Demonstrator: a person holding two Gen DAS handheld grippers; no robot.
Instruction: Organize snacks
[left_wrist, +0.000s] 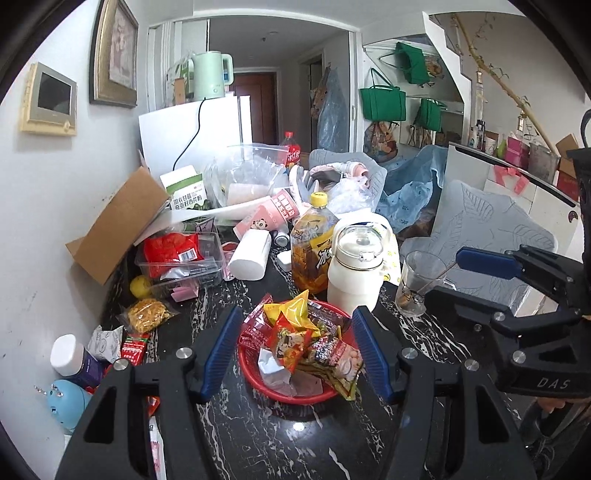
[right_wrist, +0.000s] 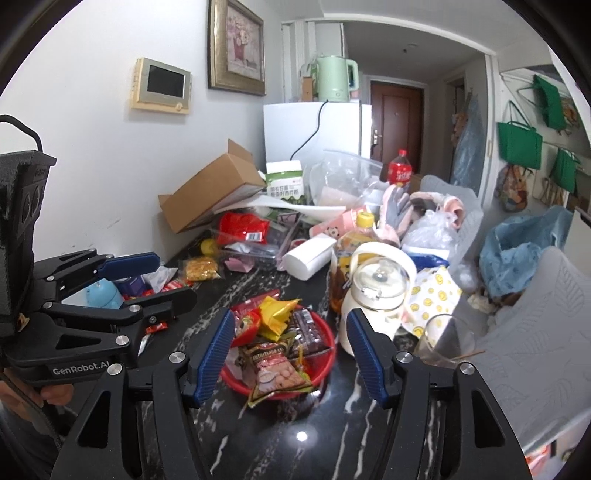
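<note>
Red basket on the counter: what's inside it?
The red basket holds a heap of snack packets: a yellow one on top, a peanut packet overhanging the rim. Anything beneath the heap is covered.

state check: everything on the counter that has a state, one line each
red basket: heaped with snack packets
left gripper: open, empty
right gripper: open, empty
tea bottle: upright, capped
white jug: upright, lid on
glass cup: upright
cardboard box: flaps open, tipped

A lived-in home: fridge (right_wrist: 317, 129) with kettle (right_wrist: 334, 77), framed picture (right_wrist: 236, 44), cluttered counter (right_wrist: 295, 424)
</note>
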